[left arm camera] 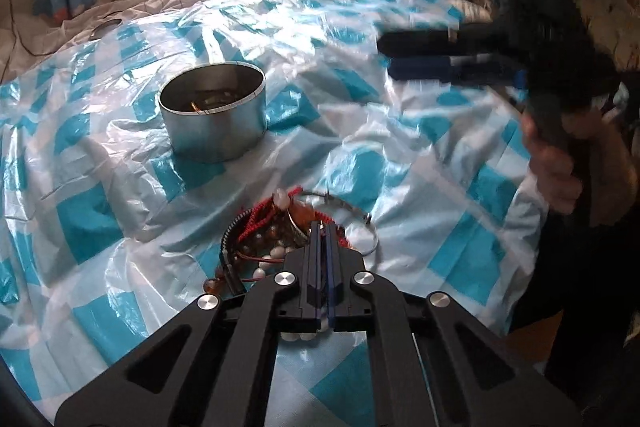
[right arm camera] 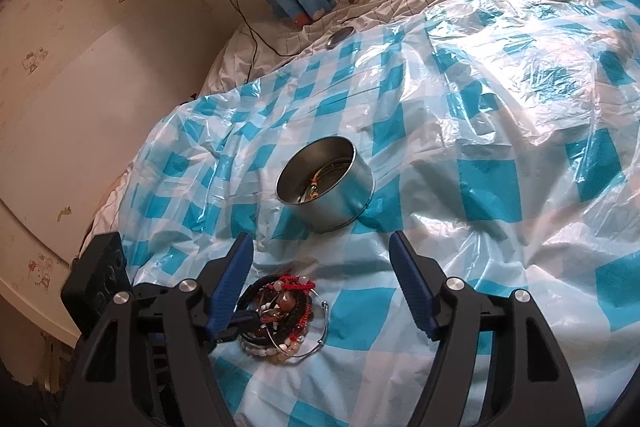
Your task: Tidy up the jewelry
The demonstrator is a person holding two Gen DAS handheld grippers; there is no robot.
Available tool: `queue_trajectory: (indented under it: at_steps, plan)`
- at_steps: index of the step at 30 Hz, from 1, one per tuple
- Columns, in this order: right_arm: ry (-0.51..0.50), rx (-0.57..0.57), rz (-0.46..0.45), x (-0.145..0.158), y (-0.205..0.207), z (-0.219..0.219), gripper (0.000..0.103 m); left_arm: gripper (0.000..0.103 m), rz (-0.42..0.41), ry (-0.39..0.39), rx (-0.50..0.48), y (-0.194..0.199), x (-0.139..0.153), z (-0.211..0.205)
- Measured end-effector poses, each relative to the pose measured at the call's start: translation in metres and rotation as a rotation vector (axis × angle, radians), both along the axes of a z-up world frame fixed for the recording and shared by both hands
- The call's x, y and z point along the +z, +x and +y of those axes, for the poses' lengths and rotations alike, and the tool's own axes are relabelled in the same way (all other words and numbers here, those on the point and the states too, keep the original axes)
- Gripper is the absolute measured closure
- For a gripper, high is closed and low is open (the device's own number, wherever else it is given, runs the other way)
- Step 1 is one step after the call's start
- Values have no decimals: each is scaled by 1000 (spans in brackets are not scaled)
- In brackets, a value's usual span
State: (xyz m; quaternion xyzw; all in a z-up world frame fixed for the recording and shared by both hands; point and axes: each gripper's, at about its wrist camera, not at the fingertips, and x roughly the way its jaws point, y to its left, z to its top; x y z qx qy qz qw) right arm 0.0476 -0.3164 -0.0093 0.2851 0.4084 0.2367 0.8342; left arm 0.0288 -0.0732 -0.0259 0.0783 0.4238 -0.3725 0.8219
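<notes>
partly hidden behind closed left jaws: tangled jewelry pile (left arm camera: 276,243).

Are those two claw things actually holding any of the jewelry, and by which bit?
The left gripper has its jaws shut at the jewelry pile; whether they pinch a piece cannot be told. The right gripper is open and empty.

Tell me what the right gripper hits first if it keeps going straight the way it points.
Probably the open metal tin: it sits ahead between the right gripper fingers' line, on the checked plastic sheet. Depth is unclear; the sheet might come first.
</notes>
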Motion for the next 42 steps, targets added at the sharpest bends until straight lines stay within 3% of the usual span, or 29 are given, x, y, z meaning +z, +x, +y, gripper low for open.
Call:
queue_trajectory:
  at_steps: [4,13,17,26,27,31,33,42]
  plan:
    - [-3,28,2,-2,1,6,35,102,16,-155,44,10,22,25]
    - [-55,128,18,-9,5,34,35,102,39,-405,122,23,49,72]
    - [-177,223,-20,-11,3,68,35,102,24,-455,151,24,56,85]
    - [-287,340,-23,-35,15,115,35,102,32,-493,202,35,57,101]
    - [-284,346,-17,-38,17,116,37,102,33,-495,204,36,56,101]
    - [-265,349,-9,-44,20,115,80,102,34,-496,212,38,56,103]
    - [-237,336,-19,-41,21,110,93,102,36,-497,215,40,55,102]
    - [23,252,-49,-17,23,74,96,102,36,-501,219,43,56,98]
